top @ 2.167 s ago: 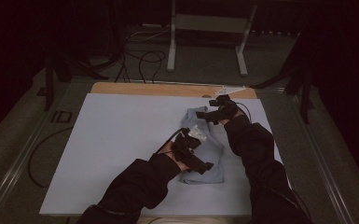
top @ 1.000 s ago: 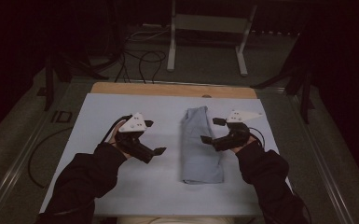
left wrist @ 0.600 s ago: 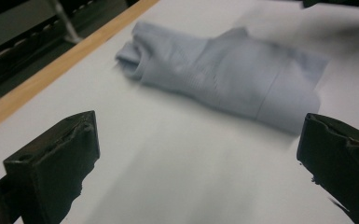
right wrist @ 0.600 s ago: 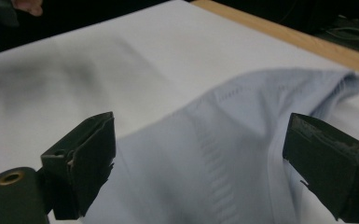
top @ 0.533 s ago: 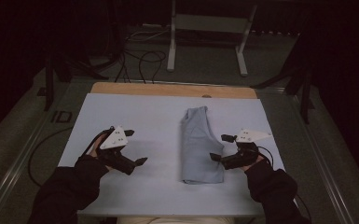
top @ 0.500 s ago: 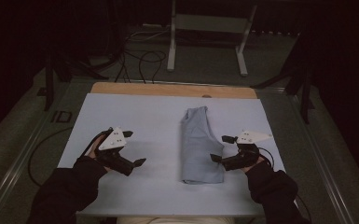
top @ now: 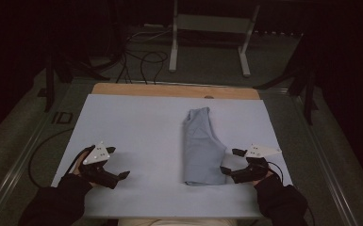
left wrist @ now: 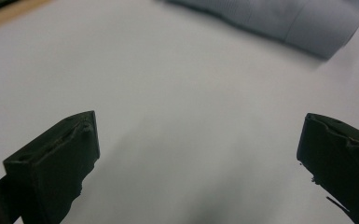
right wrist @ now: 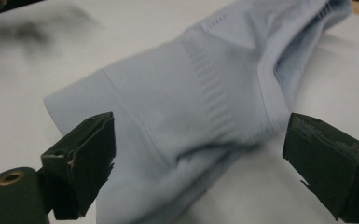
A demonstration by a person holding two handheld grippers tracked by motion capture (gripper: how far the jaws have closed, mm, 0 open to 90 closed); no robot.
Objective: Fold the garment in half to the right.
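Folded light-blue garment point(top: 202, 147) lies flat on the pale table point(top: 136, 127), right of centre, long axis running front to back, narrower end toward the far wooden edge point(top: 174, 90). Left tool point(top: 118, 178) sits near the front-left corner of the table, well apart from the garment; jaws spread wide, nothing between them, tips just above bare tabletop. In the left gripper view the garment point(left wrist: 279, 21) shows at the top, blurred, far off from the jaws. Right tool point(top: 229, 165) is at the garment's front-right corner, jaws spread and pointing at the cloth edge; can't tell from the high view whether tips touch it. Right gripper view: garment point(right wrist: 200, 112) lies between and beyond the two spread jaws, folded edge w/ stitched seams facing the camera, not pinched. Person's dark sleeves point(top: 56, 205) come in from the front edge on both sides.
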